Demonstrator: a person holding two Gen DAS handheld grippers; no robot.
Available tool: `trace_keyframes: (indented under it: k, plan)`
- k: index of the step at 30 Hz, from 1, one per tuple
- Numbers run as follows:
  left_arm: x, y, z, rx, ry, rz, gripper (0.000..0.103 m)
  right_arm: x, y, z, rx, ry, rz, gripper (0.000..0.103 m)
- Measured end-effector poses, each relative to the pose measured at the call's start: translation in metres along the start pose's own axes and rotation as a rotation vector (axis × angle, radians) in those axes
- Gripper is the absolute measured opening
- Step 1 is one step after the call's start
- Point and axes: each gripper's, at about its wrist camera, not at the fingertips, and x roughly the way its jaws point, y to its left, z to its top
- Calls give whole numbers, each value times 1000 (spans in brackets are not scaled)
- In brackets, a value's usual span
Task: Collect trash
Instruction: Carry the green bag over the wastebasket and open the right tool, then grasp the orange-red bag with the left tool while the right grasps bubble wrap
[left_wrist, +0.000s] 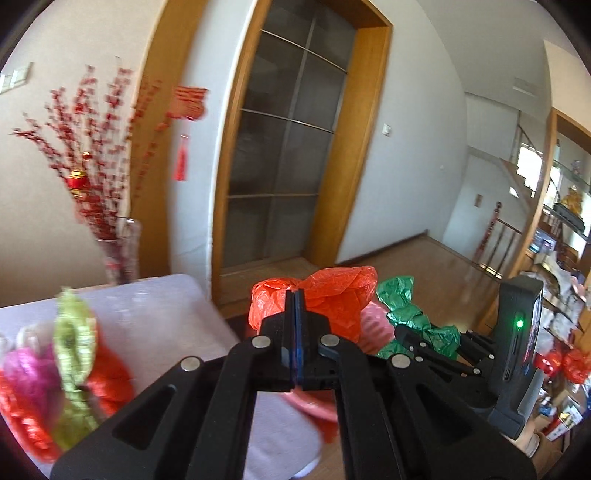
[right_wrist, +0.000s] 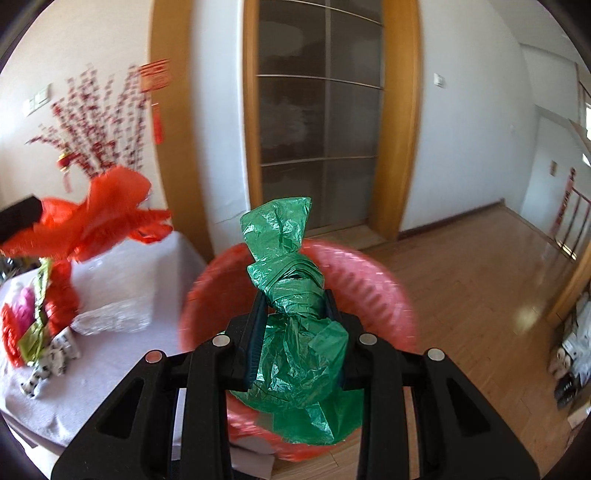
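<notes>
My left gripper is shut on a crumpled red plastic bag, held up beside the table edge; the bag also shows in the right wrist view. My right gripper is shut on a twisted green plastic bag, held above a pink-red basket. In the left wrist view the green bag and the right gripper sit just right of the red bag, over the pink basket.
A table with a light cloth holds red, pink and green wrappers, a clear plastic piece and a vase of red branches. A wood-framed glass door and wooden floor lie behind.
</notes>
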Motion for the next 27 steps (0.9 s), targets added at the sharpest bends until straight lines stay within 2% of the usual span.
trace_keyframes:
  k: [6, 17, 19, 21, 24, 27]
  plan:
    - [41, -21, -10, 14, 51, -59, 2, 12, -17, 9, 23, 11, -16, 31]
    - [101, -23, -28, 4, 161, -105, 2, 32, -32, 12, 55, 23, 0, 34]
    - [108, -18, -32, -10, 179, -99, 3, 34, -35, 10, 62, 23, -2, 44]
    - [110, -14, -34, -26, 190, -93, 9, 35, -39, 9, 65, 23, -6, 51]
    - [106, -3, -36, -52, 195, -74, 18, 34, -42, 7, 69, 27, -13, 53]
    - [98, 10, -35, -74, 191, -42, 21, 30, -41, 5, 63, 23, -20, 56]
